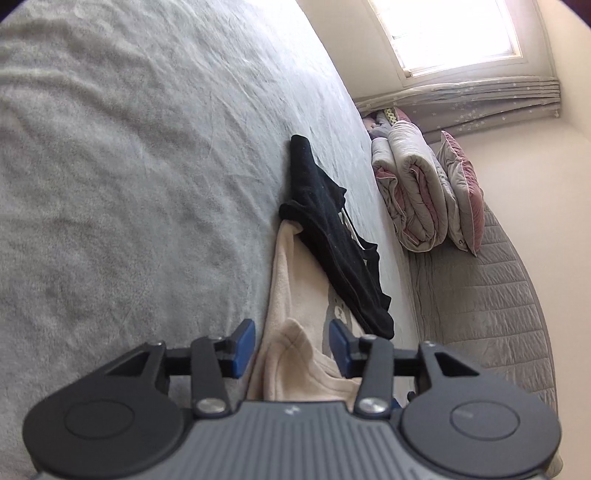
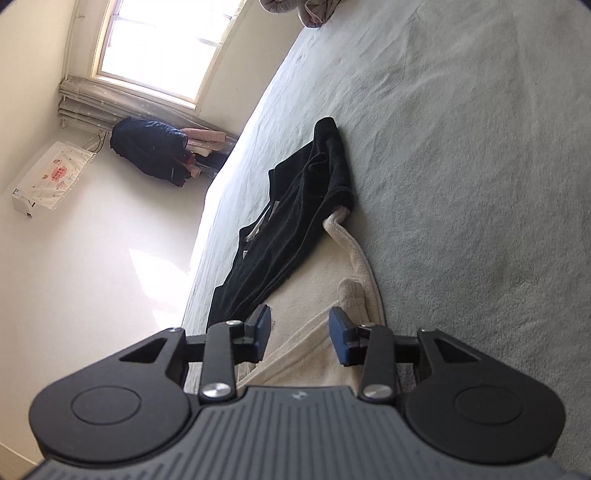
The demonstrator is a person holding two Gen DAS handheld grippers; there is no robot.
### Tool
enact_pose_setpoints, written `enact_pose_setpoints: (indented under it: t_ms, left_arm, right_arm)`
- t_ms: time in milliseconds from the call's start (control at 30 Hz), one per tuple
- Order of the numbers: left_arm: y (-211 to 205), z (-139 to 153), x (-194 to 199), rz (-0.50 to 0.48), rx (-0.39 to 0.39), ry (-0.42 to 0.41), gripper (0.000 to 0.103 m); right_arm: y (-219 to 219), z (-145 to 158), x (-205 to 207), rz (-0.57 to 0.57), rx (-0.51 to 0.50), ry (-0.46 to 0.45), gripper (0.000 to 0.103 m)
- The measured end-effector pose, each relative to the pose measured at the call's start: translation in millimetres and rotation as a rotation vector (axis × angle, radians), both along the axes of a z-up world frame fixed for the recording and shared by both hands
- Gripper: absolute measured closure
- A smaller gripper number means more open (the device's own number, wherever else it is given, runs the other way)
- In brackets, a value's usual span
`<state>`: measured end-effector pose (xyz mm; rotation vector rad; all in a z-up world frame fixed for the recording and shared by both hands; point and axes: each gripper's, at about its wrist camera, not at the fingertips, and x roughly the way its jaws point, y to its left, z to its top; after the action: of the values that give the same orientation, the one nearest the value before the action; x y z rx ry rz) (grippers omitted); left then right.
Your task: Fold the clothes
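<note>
Left hand-held gripper [image 1: 291,345] low over the bed [image 1: 122,177], blue pads [image 1: 243,347] spread apart, a raised fold of the cream garment [image 1: 291,291] standing between them but not pinched. Right hand-held gripper [image 2: 300,338] likewise parted, hovering above the same cream garment [image 2: 314,310], fingers clear of the cloth.

Cream garment spread flat on the grey bed cover, one long rolled edge [image 2: 354,254] running away from the grippers. Black garment [image 1: 332,236] crumpled just beyond, overlapping the cream one's far corner; seen also from the right wrist [image 2: 295,206] as a long rumpled strip reaching toward the bed's edge. Pale label or print [image 1: 347,225] peeking from its folds, too small to read.

Wide stretch of bare grey cover on the side away from the window, wrinkled. On the other side, bed edge [image 2: 221,177] close behind the black garment, bright floor [image 2: 92,277] dropping away past it.

Folded quilt [image 1: 410,195] and pink-edged pillow [image 1: 461,192] stacked on a quilted grey surface [image 1: 487,295] past the bed's end. Window [image 1: 454,33] blown out by glare, nothing readable through it. Dark coat heap [image 2: 151,151] below the window, shapes indistinct. Near part of the cream garment hidden under both gripper bodies; full outline not visible.
</note>
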<state>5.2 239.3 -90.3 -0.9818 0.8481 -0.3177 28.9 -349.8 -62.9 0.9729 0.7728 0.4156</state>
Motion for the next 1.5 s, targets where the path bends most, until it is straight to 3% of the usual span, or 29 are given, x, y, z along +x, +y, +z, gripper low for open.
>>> enact_pose_setpoints:
  t_ms: [233, 533, 667, 800, 867, 933, 1033, 1167, 1400, 1433, 1467, 1500]
  left_arm:
    - [-28.5, 30.0, -4.7, -0.052, 0.344, -0.115, 0.06]
    - [-78.1, 39.5, -12.3, -0.167, 0.732, -0.241, 0.061]
    - [-100.8, 38.1, -16.2, -0.2, 0.883, -0.288, 0.067]
    - [-116.5, 37.1, -22.0, -0.238, 0.972, -0.334, 0.069]
    - [-122.6, 35.5, -24.4, -0.256, 1.019, -0.356, 0.075]
    - [-127.1, 35.5, -28.5, -0.276, 1.049, -0.391, 0.082]
    - [-130.7, 36.4, -35.8, -0.306, 1.077, -0.437, 0.083]
    - [-130.1, 33.0, -35.6, -0.315, 1.101, -0.419, 0.083]
    - [-118.5, 32.7, -24.3, -0.264, 1.004, -0.346, 0.082]
    - [-117.0, 32.8, -23.0, -0.256, 0.989, -0.338, 0.083]
    - [-115.7, 33.0, -22.1, -0.251, 0.974, -0.331, 0.09]
    - [-114.8, 34.1, -22.2, -0.245, 0.965, -0.332, 0.093]
  right_arm:
    - [7.1, 14.9, -9.1, -0.033, -0.183, -0.078, 0.062]
    - [42.4, 17.8, -2.9, 0.034, -0.581, -0.167, 0.062]
    - [50.4, 11.2, -0.6, 0.066, -0.647, -0.171, 0.062]
    - [56.9, 9.3, -2.6, 0.092, -0.679, -0.176, 0.062]
    - [59.9, 9.1, -4.5, 0.098, -0.693, -0.179, 0.062]
    - [62.4, 9.6, -7.3, 0.101, -0.708, -0.181, 0.062]
    - [63.8, 9.3, -8.3, 0.1, -0.716, -0.184, 0.062]
    - [64.0, 9.1, -8.4, 0.095, -0.716, -0.185, 0.062]
    - [66.1, 9.3, -7.5, 0.079, -0.727, -0.201, 0.063]
    - [66.2, 9.4, -7.6, 0.075, -0.73, -0.206, 0.068]
    - [66.5, 9.7, -7.7, 0.074, -0.732, -0.21, 0.074]
    - [67.2, 9.9, -7.7, 0.075, -0.739, -0.212, 0.086]
